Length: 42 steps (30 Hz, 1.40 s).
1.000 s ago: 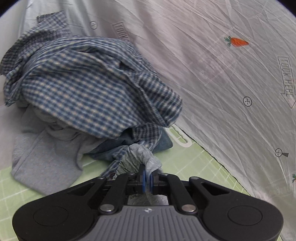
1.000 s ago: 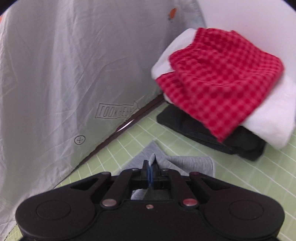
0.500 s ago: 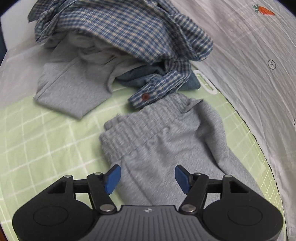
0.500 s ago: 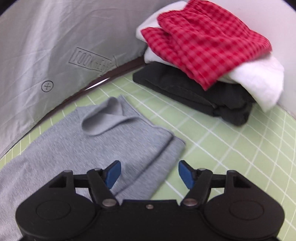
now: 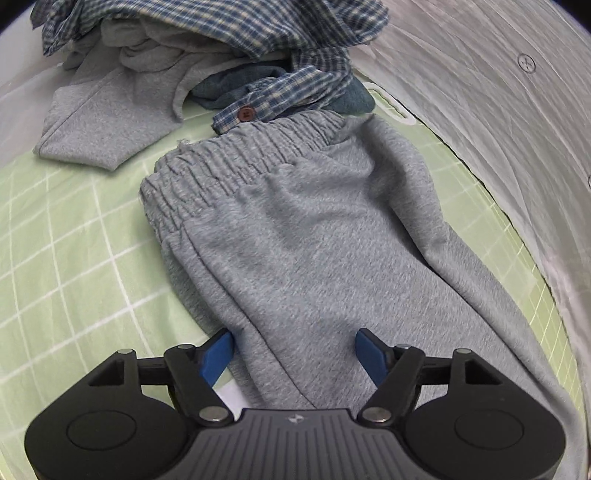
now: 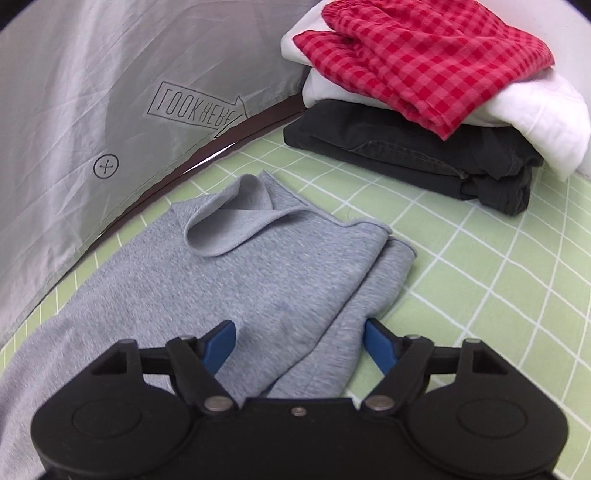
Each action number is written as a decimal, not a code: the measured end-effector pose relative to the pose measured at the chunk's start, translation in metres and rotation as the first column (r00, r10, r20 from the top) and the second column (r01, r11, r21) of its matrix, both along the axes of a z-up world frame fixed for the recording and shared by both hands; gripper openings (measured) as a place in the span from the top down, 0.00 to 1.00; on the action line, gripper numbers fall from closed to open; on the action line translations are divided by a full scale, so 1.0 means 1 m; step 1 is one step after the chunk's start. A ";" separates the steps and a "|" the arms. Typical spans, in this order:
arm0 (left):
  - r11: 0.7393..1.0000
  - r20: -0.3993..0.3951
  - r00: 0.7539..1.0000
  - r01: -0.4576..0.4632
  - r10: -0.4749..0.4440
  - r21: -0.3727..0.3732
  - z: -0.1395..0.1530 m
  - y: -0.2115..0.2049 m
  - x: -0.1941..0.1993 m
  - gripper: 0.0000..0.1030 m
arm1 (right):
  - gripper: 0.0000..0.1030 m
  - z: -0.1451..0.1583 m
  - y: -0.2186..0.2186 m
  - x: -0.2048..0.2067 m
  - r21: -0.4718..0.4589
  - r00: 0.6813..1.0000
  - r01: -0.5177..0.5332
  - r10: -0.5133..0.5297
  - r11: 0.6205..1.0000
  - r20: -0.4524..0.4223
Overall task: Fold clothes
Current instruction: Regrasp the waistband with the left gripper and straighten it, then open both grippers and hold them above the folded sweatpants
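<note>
Lying flat on a green grid mat (image 5: 66,236) are grey sweatpants (image 5: 306,236), spread lengthwise between the two hand-held grippers. From the left wrist view, the elastic waistband (image 5: 229,166) is seen at the far end of the garment, gathered and wrinkled, with the legs running back toward the camera. The left gripper (image 5: 295,349) is held low over the pants with its blue-padded fingers (image 5: 218,350) spread wide apart, nothing being gripped between them. Beyond the waistband, an unfolded heap is seen: a blue checked shirt (image 5: 207,22) on top, its buttoned cuff (image 5: 243,112) touching the waistband, a grey garment (image 5: 103,122) beside it, and a dark blue item (image 5: 258,81) underneath.

From the right wrist view, the leg ends of the sweatpants (image 6: 288,251) are shown, one corner curled over into a small loop (image 6: 236,214). The right gripper (image 6: 299,343) is likewise held over the fabric with its fingers (image 6: 380,343) wide apart and nothing clasped. Farther back on the mat (image 6: 498,295), a stack is seen: a dark folded garment (image 6: 406,155) at the bottom, a white one (image 6: 532,110) above it, and a red checked one (image 6: 424,55) on top. A pale grey sheet (image 6: 92,92) printed with small symbols is seen along the mat's edge
</note>
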<state>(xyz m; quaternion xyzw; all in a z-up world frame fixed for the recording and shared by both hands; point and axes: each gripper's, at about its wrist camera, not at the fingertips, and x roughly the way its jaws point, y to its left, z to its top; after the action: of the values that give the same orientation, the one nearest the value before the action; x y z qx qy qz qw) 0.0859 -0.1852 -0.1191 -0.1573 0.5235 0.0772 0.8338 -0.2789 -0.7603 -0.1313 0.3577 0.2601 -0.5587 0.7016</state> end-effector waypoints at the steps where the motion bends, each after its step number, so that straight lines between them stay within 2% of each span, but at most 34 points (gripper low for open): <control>1: 0.999 0.006 1.000 0.020 -0.020 0.050 0.000 -0.005 -0.001 0.53 | 0.65 0.000 0.002 -0.004 -0.002 1.000 -0.003 0.003 1.000 -0.003; 2: 0.993 0.014 0.999 0.040 -0.042 0.107 0.000 -0.008 -0.002 0.82 | 0.79 0.000 0.005 -0.007 -0.004 1.000 -0.006 0.006 1.000 -0.006; 3: 0.988 0.025 0.998 0.061 -0.065 0.143 0.000 -0.009 -0.004 0.94 | 0.91 0.000 0.007 -0.011 -0.006 1.000 -0.009 0.009 1.000 -0.009; 7: 0.982 0.035 0.992 0.113 -0.120 0.150 0.002 0.000 -0.007 0.95 | 0.94 0.000 0.017 -0.026 -0.013 1.000 -0.022 0.021 1.000 -0.021; 10: 0.988 0.043 0.994 0.097 -0.102 0.118 0.006 0.021 -0.014 0.95 | 0.94 0.001 0.024 -0.037 -0.018 0.999 -0.031 0.030 0.999 -0.029; 12: 0.988 0.054 0.994 0.091 -0.098 0.124 0.008 0.036 -0.025 0.95 | 0.94 0.001 0.030 -0.046 -0.021 0.999 -0.036 0.035 0.999 -0.034; 15: 0.987 0.063 0.993 0.090 -0.099 0.130 0.010 0.061 -0.046 0.95 | 0.94 0.003 0.055 -0.081 0.000 1.000 -0.020 0.020 1.000 -0.018; 18: 0.991 0.060 0.994 0.083 -0.089 0.103 0.010 0.081 -0.066 0.94 | 0.94 0.003 0.082 -0.111 0.017 0.999 -0.033 0.033 0.999 -0.019; 20: 0.994 0.076 0.994 0.078 -0.085 0.082 0.014 0.088 -0.081 0.88 | 0.92 0.003 0.099 -0.123 0.013 0.996 -0.078 0.078 0.997 -0.043; 21: 0.994 0.083 0.993 0.080 -0.087 0.079 0.016 0.087 -0.089 0.87 | 0.88 0.003 0.108 -0.129 0.011 0.993 -0.101 0.102 0.995 -0.056; 22: 0.994 0.090 0.992 0.082 -0.089 0.076 0.019 0.086 -0.096 0.83 | 0.78 0.004 0.116 -0.133 0.004 0.989 -0.130 0.130 0.992 -0.072; 23: 0.993 0.095 0.991 0.091 -0.097 0.075 0.021 0.083 -0.104 0.74 | 0.69 0.005 0.122 -0.135 0.000 0.985 -0.147 0.146 0.989 -0.086; 24: 0.991 0.095 0.988 0.113 -0.120 0.074 0.022 0.078 -0.111 0.69 | 0.54 0.006 0.127 -0.137 -0.005 0.983 -0.159 0.158 0.987 -0.093; 26: 0.985 0.096 0.982 0.159 -0.165 0.072 0.023 0.065 -0.125 0.50 | 0.49 0.006 0.135 -0.140 -0.009 0.976 -0.192 0.190 0.981 -0.104; 28: 0.976 0.109 0.971 0.207 -0.213 0.063 0.023 0.048 -0.137 0.40 | 0.36 0.006 0.142 -0.138 -0.015 0.965 -0.234 0.230 0.972 -0.124; 29: 0.971 0.118 0.964 0.232 -0.237 0.058 0.023 0.039 -0.143 0.36 | 0.33 0.006 0.145 -0.136 -0.020 0.958 -0.256 0.251 0.967 -0.138; 34: 0.930 0.144 0.919 0.362 -0.367 0.058 0.023 -0.009 -0.164 0.26 | 0.22 0.012 0.157 -0.121 -0.066 0.918 -0.367 0.350 0.928 -0.188; 38: 0.873 0.112 0.869 0.467 -0.482 0.137 0.015 -0.043 -0.172 0.25 | 0.18 0.010 0.160 -0.100 -0.071 0.877 -0.444 0.416 0.893 -0.242; 42: 0.846 0.078 0.848 0.508 -0.524 0.159 0.007 -0.053 -0.177 0.25 | 0.15 0.000 0.165 -0.080 -0.054 0.832 -0.498 0.459 0.866 -0.311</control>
<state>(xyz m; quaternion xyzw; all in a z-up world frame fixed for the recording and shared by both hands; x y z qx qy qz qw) -0.0907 -0.2385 -0.1122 0.0408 0.4899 -0.1247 0.8618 -0.3589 -0.5952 -0.1313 0.1483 0.4029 -0.4270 0.7958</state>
